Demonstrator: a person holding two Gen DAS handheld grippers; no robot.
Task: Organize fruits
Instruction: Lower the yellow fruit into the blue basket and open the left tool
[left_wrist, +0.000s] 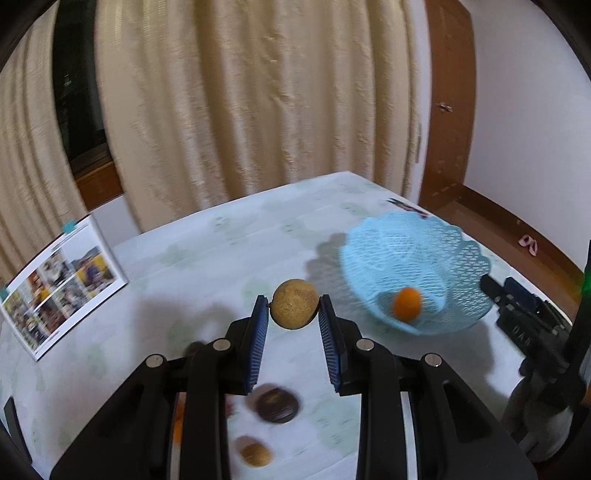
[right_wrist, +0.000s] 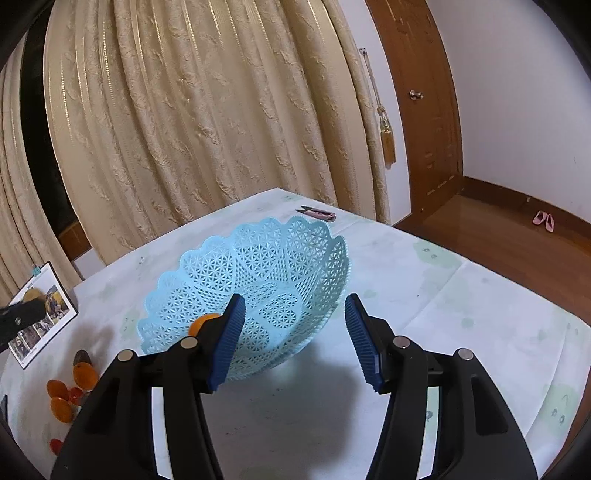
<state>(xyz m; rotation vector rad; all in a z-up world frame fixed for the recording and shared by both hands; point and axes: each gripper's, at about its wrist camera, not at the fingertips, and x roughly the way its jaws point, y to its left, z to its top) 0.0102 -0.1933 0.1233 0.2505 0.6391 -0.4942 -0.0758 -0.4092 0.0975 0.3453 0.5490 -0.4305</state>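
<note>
Left gripper (left_wrist: 294, 309) clamps brown fruit (left_wrist: 295, 303) mid-carry; next: drop into basket (left_wrist: 458, 254) w/ orange (left_wrist: 407, 305) near table's far-right corner; right gripper (right_wrist: 293, 339) spread, empty.

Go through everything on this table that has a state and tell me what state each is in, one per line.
left claw: shut on the tan round fruit, held above the table
right claw: open, holding nothing
blue basket: tipped, one small orange fruit inside
dark brown fruit: loose on the table
small tan fruit: loose on the table
booklet: lying flat
</note>
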